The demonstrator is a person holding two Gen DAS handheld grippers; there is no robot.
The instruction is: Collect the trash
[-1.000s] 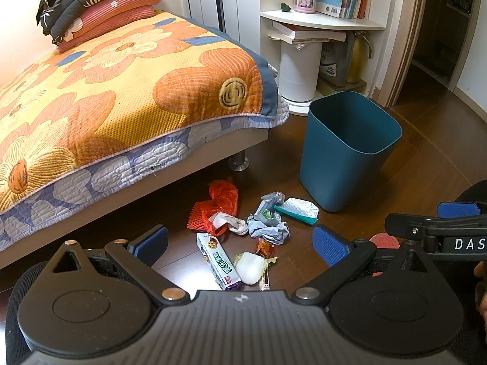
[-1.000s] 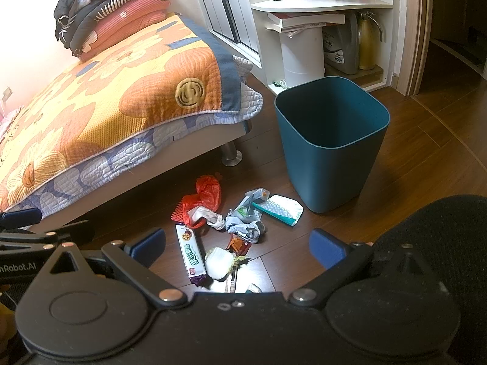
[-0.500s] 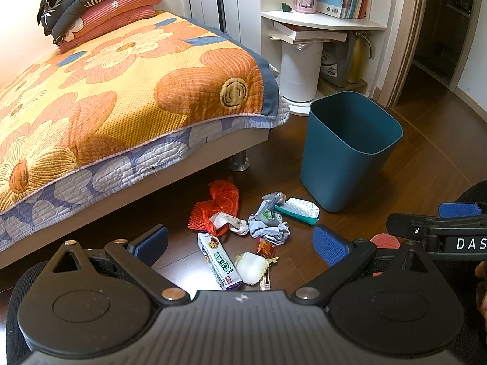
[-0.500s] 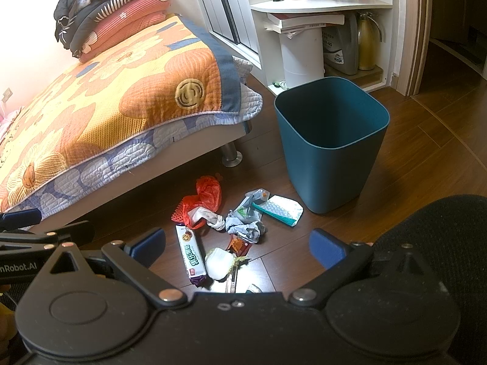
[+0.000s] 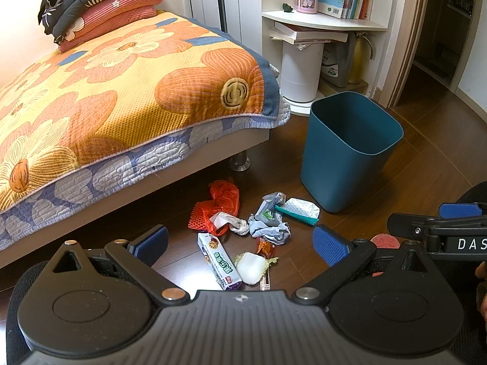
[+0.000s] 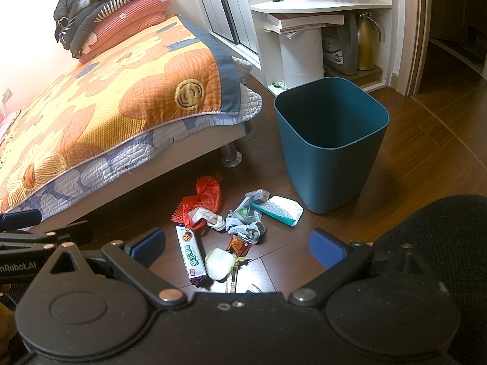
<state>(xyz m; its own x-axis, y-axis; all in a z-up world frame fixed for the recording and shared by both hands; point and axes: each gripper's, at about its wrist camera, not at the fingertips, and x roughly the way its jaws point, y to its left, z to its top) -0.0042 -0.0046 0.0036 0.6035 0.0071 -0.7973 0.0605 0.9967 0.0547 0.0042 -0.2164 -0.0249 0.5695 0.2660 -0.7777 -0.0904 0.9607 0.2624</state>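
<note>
A pile of trash lies on the wood floor: a red plastic bag (image 5: pixel 223 202) over red netting, crumpled grey paper (image 5: pixel 269 226), a white and teal tissue pack (image 5: pixel 299 210), a white biscuit wrapper (image 5: pixel 219 260), a cabbage piece (image 5: pixel 252 267) and a small orange wrapper (image 5: pixel 265 247). The same pile shows in the right wrist view, with the red bag (image 6: pixel 207 196) and biscuit wrapper (image 6: pixel 191 255). A teal bin (image 5: pixel 350 149) (image 6: pixel 330 143) stands upright right of the pile. My left gripper (image 5: pixel 240 241) and right gripper (image 6: pixel 237 241) are both open and empty, held above the pile.
A bed (image 5: pixel 121 91) with an orange flowered cover overhangs the floor left of the pile; its metal leg (image 5: pixel 240 161) stands behind the trash. A white shelf (image 5: pixel 322 21) with books, a white canister (image 5: pixel 299 73) and a doorway (image 5: pixel 441 30) lie behind the bin.
</note>
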